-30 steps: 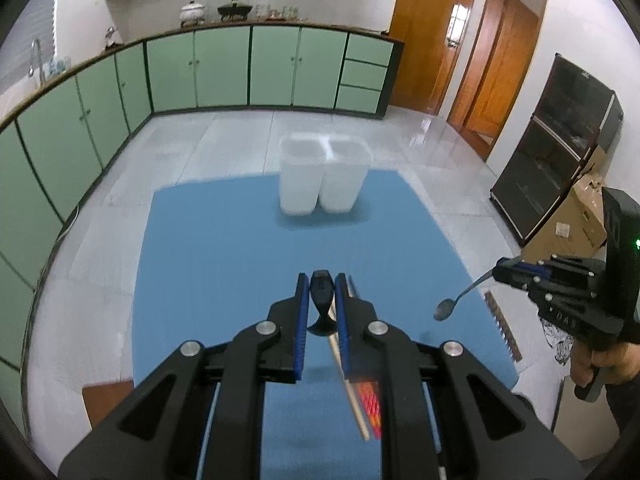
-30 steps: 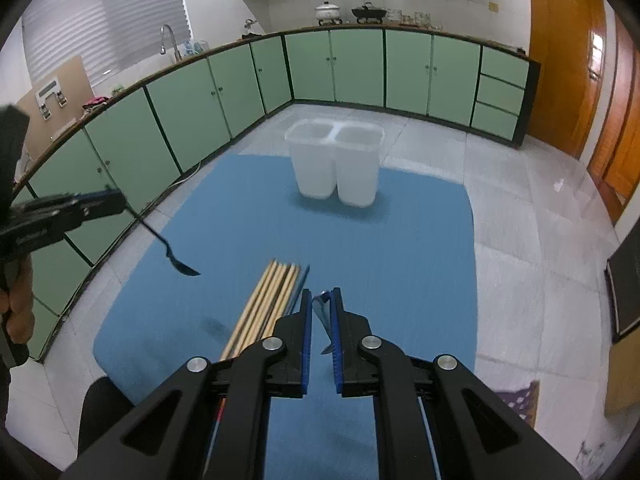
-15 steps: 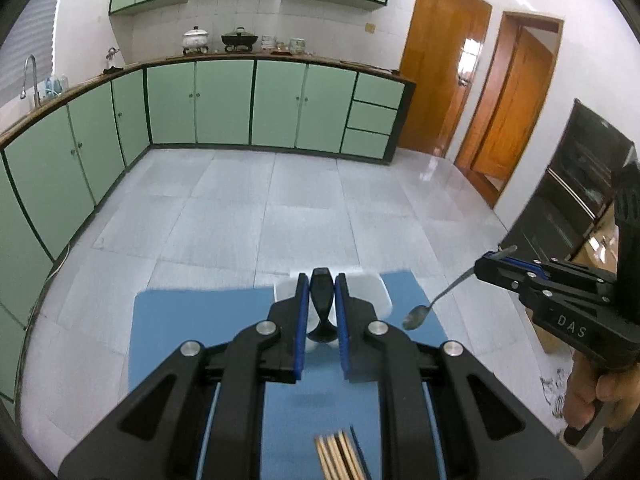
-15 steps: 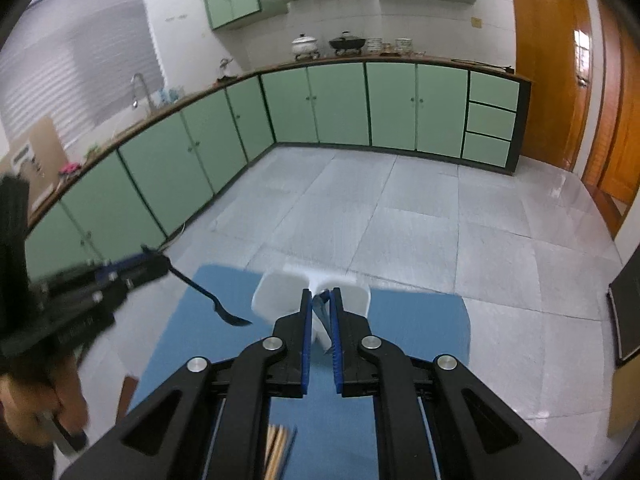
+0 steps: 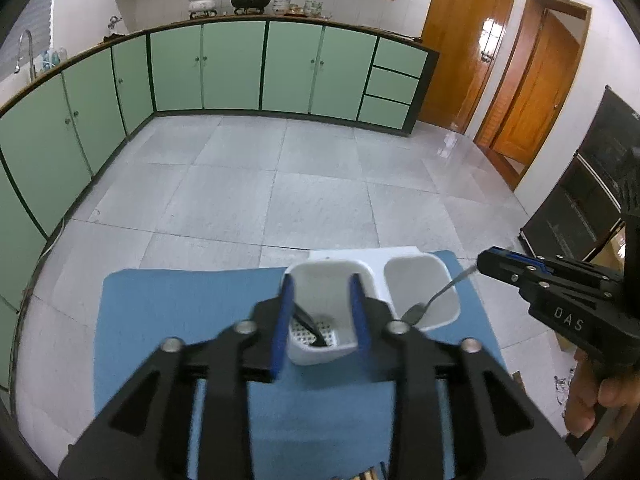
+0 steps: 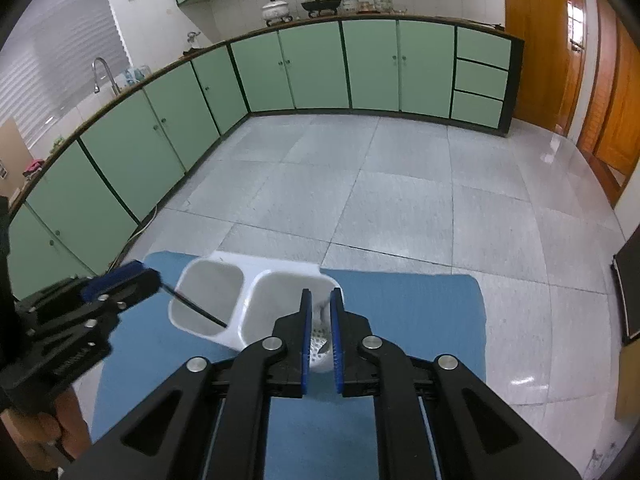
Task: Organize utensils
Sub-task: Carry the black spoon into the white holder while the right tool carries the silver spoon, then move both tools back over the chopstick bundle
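A white two-compartment utensil holder (image 5: 376, 280) stands at the far edge of the blue mat (image 5: 180, 320); it also shows in the right wrist view (image 6: 244, 292). My left gripper (image 5: 320, 324) is open above the left compartment, and a black utensil (image 5: 310, 326) lies inside it. In the right wrist view the black utensil (image 6: 196, 308) leans in that compartment by the left gripper (image 6: 132, 280). My right gripper (image 6: 320, 320) is partly open around a silver spoon (image 5: 436, 300), whose bowl hangs in the right compartment. The right gripper (image 5: 492, 264) shows at the right in the left wrist view.
Green cabinets (image 5: 240, 68) line the far wall and left side. Wooden doors (image 5: 532, 80) stand at the right, with a black cabinet (image 5: 592, 208) beyond the mat. Wooden chopstick tips (image 5: 368, 474) lie at the mat's near edge.
Both grippers moved forward over the holder. The left gripper opened and the black utensil dropped into the left compartment. The right gripper's jaws widened, with the spoon lowered into the right compartment.
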`<state>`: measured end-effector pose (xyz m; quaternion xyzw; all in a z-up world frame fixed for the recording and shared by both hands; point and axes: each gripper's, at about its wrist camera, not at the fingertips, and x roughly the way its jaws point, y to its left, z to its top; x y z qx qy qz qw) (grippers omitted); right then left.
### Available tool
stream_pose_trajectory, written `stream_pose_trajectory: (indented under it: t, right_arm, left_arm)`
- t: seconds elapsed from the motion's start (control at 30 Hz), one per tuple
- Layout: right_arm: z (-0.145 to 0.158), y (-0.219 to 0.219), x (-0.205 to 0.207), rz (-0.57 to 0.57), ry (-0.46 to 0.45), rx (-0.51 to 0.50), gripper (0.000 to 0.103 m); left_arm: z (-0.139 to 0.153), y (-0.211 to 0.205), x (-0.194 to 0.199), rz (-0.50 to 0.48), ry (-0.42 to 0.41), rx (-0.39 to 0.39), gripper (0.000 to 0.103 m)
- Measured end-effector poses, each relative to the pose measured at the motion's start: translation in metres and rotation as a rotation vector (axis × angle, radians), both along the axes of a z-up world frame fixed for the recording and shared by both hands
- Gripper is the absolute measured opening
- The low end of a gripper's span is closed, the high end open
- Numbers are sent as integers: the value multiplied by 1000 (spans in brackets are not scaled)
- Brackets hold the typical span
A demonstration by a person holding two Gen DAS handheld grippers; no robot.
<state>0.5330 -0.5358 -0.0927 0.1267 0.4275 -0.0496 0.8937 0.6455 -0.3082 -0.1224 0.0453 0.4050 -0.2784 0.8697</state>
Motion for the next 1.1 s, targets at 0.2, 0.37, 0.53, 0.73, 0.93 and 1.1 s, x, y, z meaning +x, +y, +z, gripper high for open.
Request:
stream_pose_trajectory:
  t: [0.2, 0.37, 0.53, 0.73, 0.93, 1.1]
  right_arm:
    - [17, -3, -51, 0, -56, -9, 18]
    - [22, 6, -148, -2, -135, -48, 37]
    - [-17, 43, -254, 10, -158, -90, 45]
    - [-89, 100, -350, 12, -116, -65, 45]
    - [-130, 144, -379, 54, -80, -78, 45]
    - [-133, 169, -376, 88, -110, -105, 45]
  left_arm:
    - [39, 56, -41, 26, -95, -38, 66]
    - [58, 120, -108, 61, -175, -46, 86]
    - [35, 181, -199, 98, -243, -19, 89]
    - [-32, 230, -300, 140, -208, -14, 89]
    - [-76, 256, -360, 159, -176, -33, 89]
    - [-96, 247, -384, 124, -145, -13, 89]
